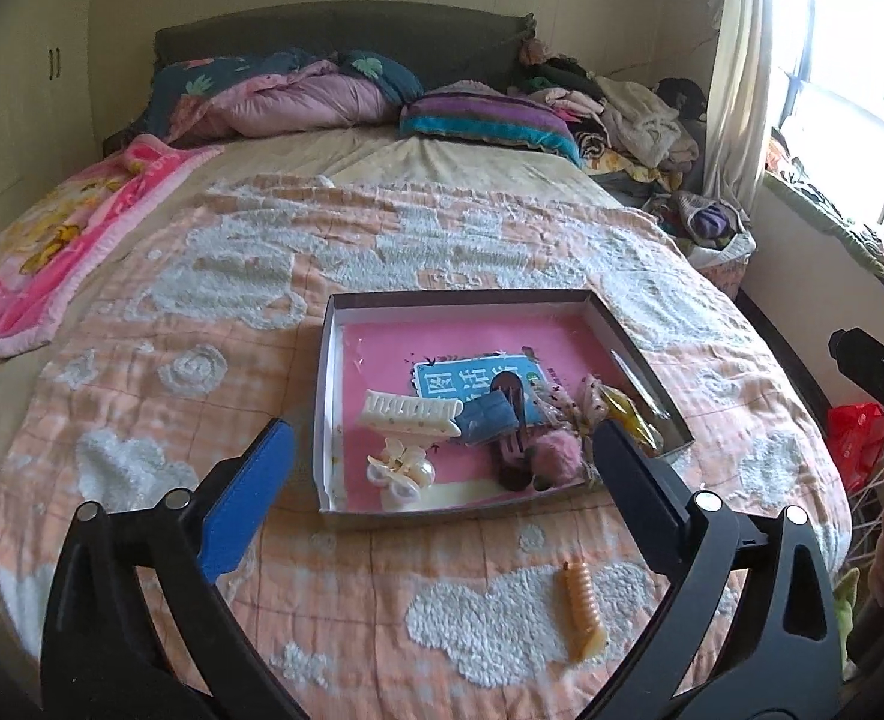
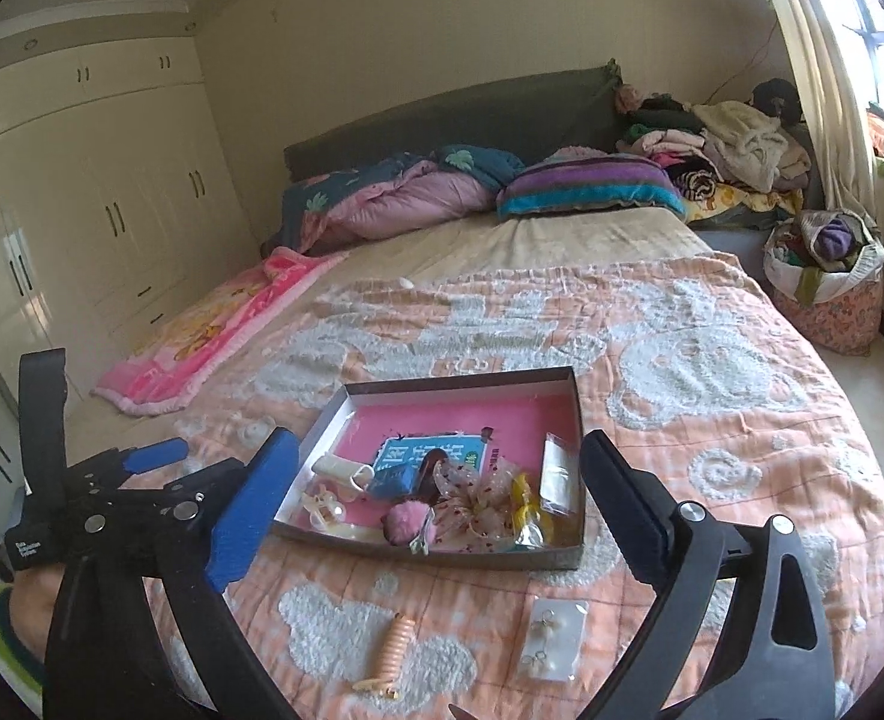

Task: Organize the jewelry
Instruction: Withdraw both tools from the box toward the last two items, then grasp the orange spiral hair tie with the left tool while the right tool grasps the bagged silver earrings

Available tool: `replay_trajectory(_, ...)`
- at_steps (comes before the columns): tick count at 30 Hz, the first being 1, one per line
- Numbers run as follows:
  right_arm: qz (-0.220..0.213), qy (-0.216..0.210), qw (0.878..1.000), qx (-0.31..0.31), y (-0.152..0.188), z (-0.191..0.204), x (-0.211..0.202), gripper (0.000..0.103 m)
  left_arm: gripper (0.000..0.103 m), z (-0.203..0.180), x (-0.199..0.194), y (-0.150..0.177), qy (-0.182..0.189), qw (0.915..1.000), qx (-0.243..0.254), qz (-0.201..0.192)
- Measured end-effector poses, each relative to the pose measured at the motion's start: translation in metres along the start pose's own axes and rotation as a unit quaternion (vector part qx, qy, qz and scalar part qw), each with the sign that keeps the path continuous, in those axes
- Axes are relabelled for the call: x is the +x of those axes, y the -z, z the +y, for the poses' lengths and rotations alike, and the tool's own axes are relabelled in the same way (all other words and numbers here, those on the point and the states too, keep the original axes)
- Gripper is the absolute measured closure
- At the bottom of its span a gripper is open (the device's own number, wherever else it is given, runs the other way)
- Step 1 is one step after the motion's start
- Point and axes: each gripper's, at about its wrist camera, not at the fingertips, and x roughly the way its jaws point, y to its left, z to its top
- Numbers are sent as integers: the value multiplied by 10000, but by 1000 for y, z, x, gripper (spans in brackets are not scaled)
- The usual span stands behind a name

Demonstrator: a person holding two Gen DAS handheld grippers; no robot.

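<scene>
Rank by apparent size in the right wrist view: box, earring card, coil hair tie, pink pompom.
1. box
2. earring card
3. coil hair tie and pink pompom look alike; the hair tie lies nearer the camera, so unsure.

The quilted cloth bedspread (image 2: 712,372) bears rough, nubbly white patches. At centre frame, the matt cardboard tray (image 2: 435,555) holds a glossy plastic claw clip (image 1: 408,411) and fluffy pompom (image 1: 553,456).

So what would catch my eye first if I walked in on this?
Probably the shallow box with a pink floor in the middle of the peach bedspread, heaped with hair clips and a fluffy pink pompom. In front of it on the quilt lie a coiled orange hair tie and a small packet of earrings. Both open grippers frame the scene.
</scene>
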Motion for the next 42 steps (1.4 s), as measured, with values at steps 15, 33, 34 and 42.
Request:
replay_trajectory(15, 139, 202, 9997, 58, 34, -12, -27, 9, 10, -21, -19, 32, 103, 9996, 254, 90)
replay_trajectory(33, 1105, 574, 9920, 194, 98, -48, 8, 11, 10, -68, 30, 108, 694, 9876, 649, 1247)
replay_trajectory(34, 1156, 569, 9915, 202, 100, -50, 11, 12, 10, -71, 34, 113, 706, 9868, 680, 1292)
replay_trajectory(42, 1687, 540, 9840, 170, 122, -55, 47, 18, 39, -85, 72, 142, 592, 9809, 842, 1648)
